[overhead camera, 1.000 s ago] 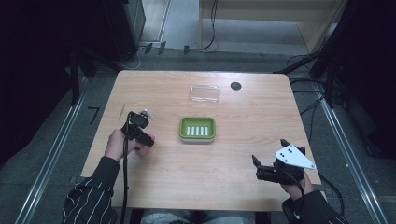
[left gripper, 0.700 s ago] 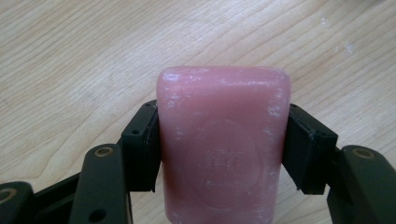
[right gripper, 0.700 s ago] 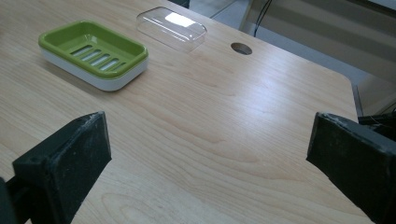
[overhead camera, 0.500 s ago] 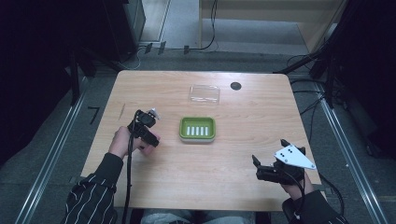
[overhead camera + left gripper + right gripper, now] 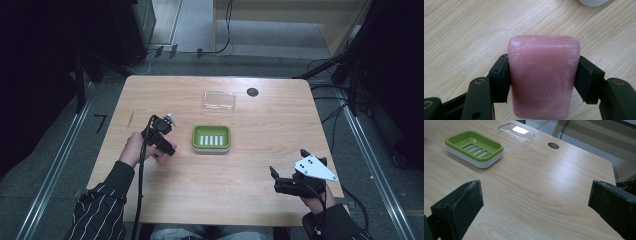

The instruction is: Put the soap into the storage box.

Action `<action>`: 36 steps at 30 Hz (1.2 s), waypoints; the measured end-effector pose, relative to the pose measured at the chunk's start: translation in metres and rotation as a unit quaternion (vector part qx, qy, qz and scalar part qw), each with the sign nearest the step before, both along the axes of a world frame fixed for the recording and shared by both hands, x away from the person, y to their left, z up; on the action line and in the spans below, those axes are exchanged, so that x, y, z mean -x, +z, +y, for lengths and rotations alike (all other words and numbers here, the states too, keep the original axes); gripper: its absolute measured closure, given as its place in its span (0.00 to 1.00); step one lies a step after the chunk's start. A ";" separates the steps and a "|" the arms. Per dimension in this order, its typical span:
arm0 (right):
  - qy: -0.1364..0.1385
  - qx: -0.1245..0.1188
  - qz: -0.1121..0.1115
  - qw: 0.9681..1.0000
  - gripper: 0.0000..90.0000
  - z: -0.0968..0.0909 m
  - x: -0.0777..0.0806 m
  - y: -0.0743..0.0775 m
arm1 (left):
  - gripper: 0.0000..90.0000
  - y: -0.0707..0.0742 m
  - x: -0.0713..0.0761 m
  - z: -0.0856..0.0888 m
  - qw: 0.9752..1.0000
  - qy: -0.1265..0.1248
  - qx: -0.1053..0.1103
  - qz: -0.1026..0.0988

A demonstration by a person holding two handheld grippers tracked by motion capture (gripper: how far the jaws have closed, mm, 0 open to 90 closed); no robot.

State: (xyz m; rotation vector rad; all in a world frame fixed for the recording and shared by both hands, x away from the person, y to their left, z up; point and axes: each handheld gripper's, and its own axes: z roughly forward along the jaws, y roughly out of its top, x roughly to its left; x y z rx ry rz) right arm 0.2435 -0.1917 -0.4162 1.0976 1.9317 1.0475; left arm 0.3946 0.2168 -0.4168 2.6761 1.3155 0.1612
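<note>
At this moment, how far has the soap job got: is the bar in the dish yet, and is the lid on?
Done: the left gripper is shut on the pink soap. In hand: it holds the bar above the table, left of the green dish. Left, probably: placing the soap in the dish, which has nothing in it, then perhaps fitting the clear lid, which lies apart behind it. The right gripper is open, holding nothing.

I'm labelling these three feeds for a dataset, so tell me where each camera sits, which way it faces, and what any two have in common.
High view: fixed above the person's side, facing forward and down on the table; forearms, left gripper and right gripper show.
Left gripper view: rides the left gripper, looking down at the wood; its jaws clamp a pink soap bar.
Right gripper view: rides the right gripper, looking low across the table between its open jaws.
Shared: high and right gripper views both show the green soap dish and clear lid.
</note>
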 end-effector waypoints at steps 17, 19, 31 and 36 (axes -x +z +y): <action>0.003 0.001 0.000 1.000 0.00 0.000 0.000 0.000 | 0.43 0.004 -0.001 -0.010 1.000 -0.021 0.003 0.004; 0.002 0.001 0.000 1.000 0.00 0.000 0.000 0.000 | 0.43 0.005 -0.002 -0.012 1.000 -0.028 0.001 0.004; 0.003 0.001 0.000 1.000 0.00 0.000 0.000 0.000 | 0.43 0.006 -0.006 -0.019 0.999 -0.044 -0.008 0.005; 0.002 0.001 0.001 1.000 0.00 0.000 -0.001 0.000 | 0.43 0.009 -0.009 -0.021 0.999 -0.053 -0.006 0.004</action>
